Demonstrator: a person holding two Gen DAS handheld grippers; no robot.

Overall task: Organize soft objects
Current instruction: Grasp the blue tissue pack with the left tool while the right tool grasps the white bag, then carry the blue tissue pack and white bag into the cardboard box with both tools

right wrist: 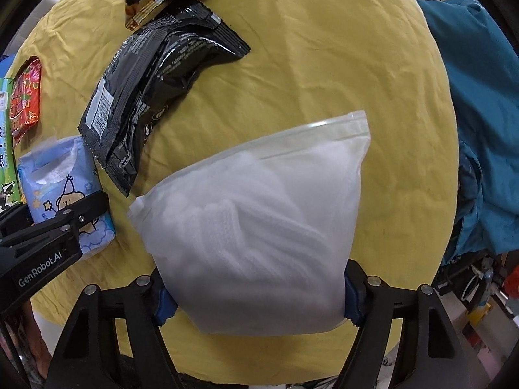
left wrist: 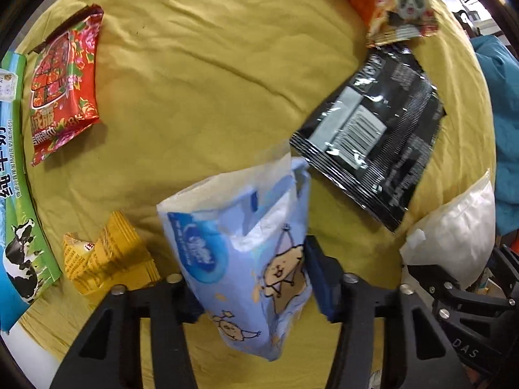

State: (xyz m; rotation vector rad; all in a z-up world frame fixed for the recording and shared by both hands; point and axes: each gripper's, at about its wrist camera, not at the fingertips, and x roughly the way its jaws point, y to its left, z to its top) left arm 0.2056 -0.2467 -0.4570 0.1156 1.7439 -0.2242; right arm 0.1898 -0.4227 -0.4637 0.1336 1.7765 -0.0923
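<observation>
My left gripper [left wrist: 253,291] is shut on a light blue tissue pack [left wrist: 246,259] with cartoon prints and holds it above the yellow cloth [left wrist: 194,81]. The pack also shows in the right wrist view [right wrist: 65,194], with the left gripper's finger across it. My right gripper [right wrist: 256,295] is shut on a frosted zip bag of white fabric [right wrist: 259,220], held over the cloth. That bag shows at the right in the left wrist view [left wrist: 454,227].
A black snack bag [left wrist: 373,129] [right wrist: 152,90] lies in the middle of the cloth. An orange panda bag [left wrist: 389,0], a red floral pack [left wrist: 65,84], a yellow packet [left wrist: 103,256] and a green milk carton [left wrist: 19,194] lie around. A teal cloth [right wrist: 480,129] hangs at right.
</observation>
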